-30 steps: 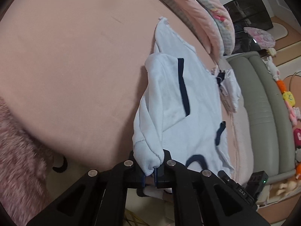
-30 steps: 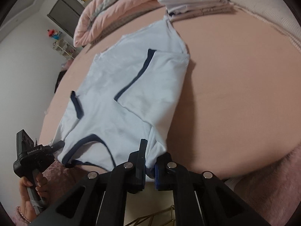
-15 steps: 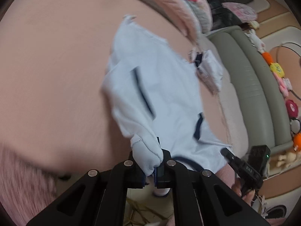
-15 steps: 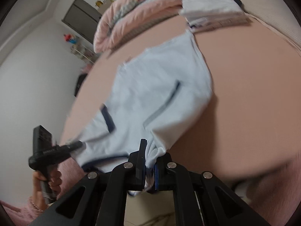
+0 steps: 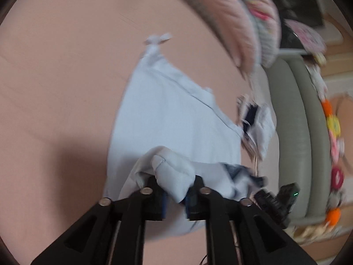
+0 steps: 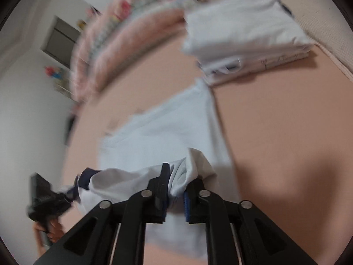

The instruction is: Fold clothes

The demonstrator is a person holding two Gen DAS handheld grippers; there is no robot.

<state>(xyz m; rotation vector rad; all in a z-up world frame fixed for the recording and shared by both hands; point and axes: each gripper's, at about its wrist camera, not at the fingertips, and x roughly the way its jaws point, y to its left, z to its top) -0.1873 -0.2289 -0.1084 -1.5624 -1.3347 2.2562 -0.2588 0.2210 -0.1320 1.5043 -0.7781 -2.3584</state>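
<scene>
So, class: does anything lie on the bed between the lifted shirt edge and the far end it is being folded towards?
Nothing visible does. Both hand-held grippers hold the pale blue shirt; its flat part is bare. The folded stack lies beyond its far end.

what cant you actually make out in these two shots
- Left wrist view: the shirt edge inside the left claw is bunched, so which part is gripped is hidden.
- Right wrist view: the shirt's near hem is hidden behind the right claw.
- Right wrist view: the person's hand on the other tool is smeared by motion blur.
- Left wrist view: the toys along the sofa are too blurred to identify.
</scene>
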